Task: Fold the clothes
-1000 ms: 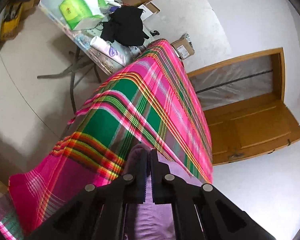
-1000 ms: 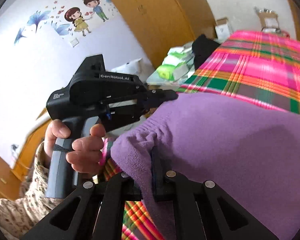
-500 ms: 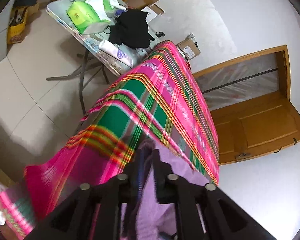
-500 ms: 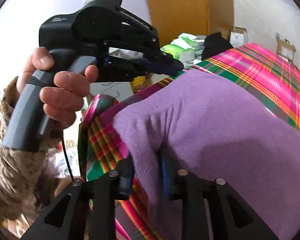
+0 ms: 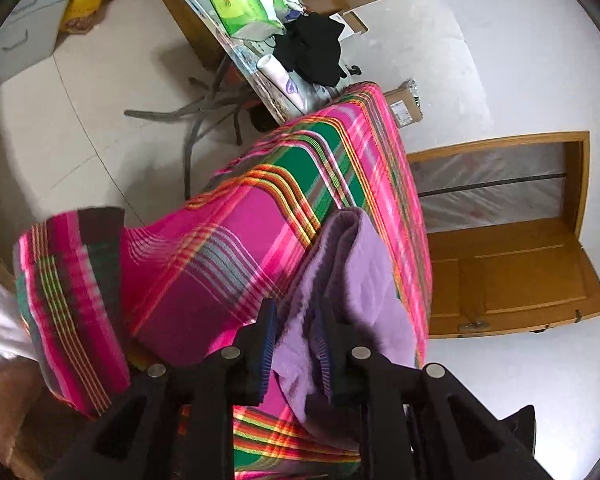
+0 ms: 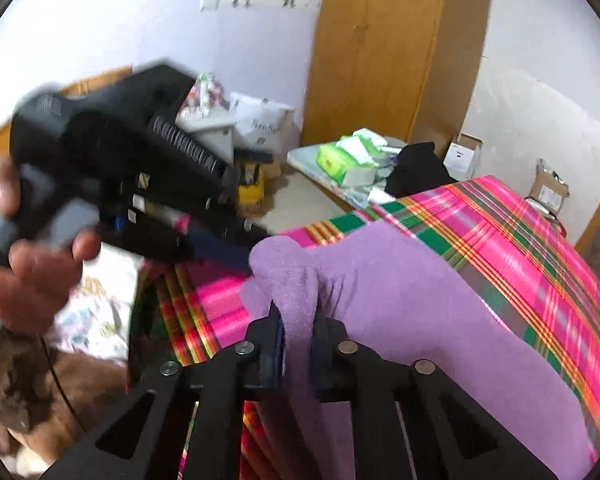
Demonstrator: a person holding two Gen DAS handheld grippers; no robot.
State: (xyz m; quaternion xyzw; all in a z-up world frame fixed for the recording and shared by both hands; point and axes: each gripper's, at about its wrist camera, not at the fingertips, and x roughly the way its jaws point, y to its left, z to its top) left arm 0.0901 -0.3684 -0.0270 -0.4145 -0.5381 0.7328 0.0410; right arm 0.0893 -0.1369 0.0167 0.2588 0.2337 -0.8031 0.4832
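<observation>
Along the near end of the plaid-covered table, the purple fleece garment lies with its thick, doubled edge raised off the cloth between two handheld claws. The left gripper has that edge between its fingers, and its jaws are opening; the pads stand a little apart on either side of the fleece and do not seem to squeeze it. The right gripper straddles a fold of the same garment close to the near left corner of the table, and its jaws are closing, with the pads already pressing into the pile. A person's hand grips the left tool's handle, blurred in the right wrist view. My reading is that a fold is under way: one hand lets go of the edge while the other takes a fresh hold. The next move calls for the right claw to hold firm so the layers do not slide apart, then for carrying the edge across the body of the garment and laying it down flat. As for the garment, it looks soft, bulky and lilac, with rounded folds rather than sharp creases.
</observation>
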